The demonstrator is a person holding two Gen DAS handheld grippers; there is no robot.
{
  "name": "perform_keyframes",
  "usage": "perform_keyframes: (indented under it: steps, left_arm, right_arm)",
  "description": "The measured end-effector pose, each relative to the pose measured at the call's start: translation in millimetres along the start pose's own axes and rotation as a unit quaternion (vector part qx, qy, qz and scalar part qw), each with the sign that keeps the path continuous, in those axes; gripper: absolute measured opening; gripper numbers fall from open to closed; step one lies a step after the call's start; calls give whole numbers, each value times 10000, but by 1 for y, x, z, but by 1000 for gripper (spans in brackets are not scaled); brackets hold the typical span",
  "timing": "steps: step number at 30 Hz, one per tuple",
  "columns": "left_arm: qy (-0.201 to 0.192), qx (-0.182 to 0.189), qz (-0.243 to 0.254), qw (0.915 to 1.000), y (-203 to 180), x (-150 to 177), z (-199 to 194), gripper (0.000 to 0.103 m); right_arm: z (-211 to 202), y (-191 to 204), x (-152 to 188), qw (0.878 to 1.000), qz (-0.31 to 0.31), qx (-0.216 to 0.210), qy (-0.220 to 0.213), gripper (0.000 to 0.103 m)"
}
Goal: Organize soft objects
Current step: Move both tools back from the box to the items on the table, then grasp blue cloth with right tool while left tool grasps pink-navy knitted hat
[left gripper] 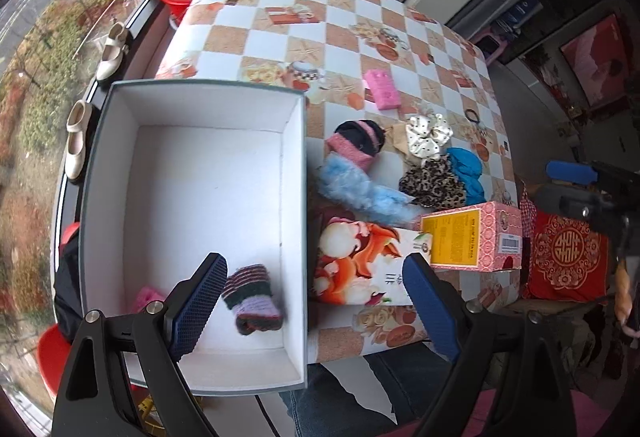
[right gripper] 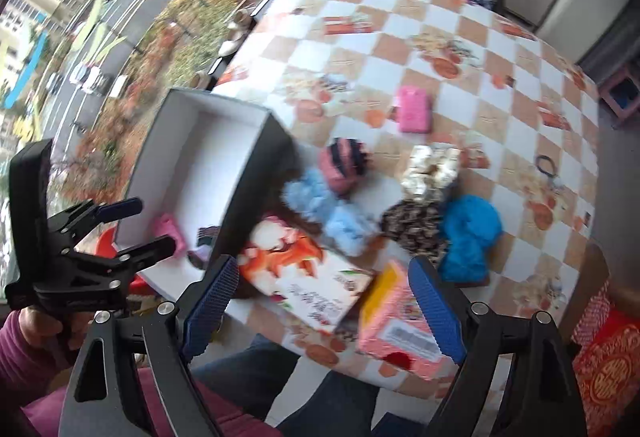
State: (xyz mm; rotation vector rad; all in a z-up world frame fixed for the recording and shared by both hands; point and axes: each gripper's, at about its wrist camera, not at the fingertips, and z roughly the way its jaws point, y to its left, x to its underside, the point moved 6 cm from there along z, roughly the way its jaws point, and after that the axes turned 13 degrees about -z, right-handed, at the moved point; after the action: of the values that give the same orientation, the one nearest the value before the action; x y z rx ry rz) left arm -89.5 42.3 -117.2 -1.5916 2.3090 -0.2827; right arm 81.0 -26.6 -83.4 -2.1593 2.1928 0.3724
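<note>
White cardboard box (left gripper: 208,173) fills the left of the frame, a striped sock (left gripper: 252,293) lying inside near its lower edge; left gripper (left gripper: 316,301) and right gripper (right gripper: 320,301) both gape wide, holding nothing, other soft items (left gripper: 400,169) on the checkered surface (left gripper: 280,17)

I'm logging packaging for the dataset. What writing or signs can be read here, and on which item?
"囍": gold double-happiness sign on the red cushion.
Floral box: large printed characters near its end, cut off by the claw, not readable.
Pink box, yellow panel: lines of fine print, too small.
Pink box, white barcode label: digits too small.
Right wrist view: all print blurred.
</note>
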Motion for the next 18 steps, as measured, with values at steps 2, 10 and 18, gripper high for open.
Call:
perform_keyframes:
  steps: [2,10,18]
  left_arm:
    - [50,-28,153,9999,-18,-5,6,92]
    - [118,-481,483,9976,-77,-44,53,92]
    - [496,-1337,669,9875,-103,-84,151,92]
  right_arm:
    - [0,-46,13,9986,473,245,26,103]
    - [55,-168,72,9816,1745,431,648,103]
    - [137,-191,75,9744,1977,-56,1068,103]
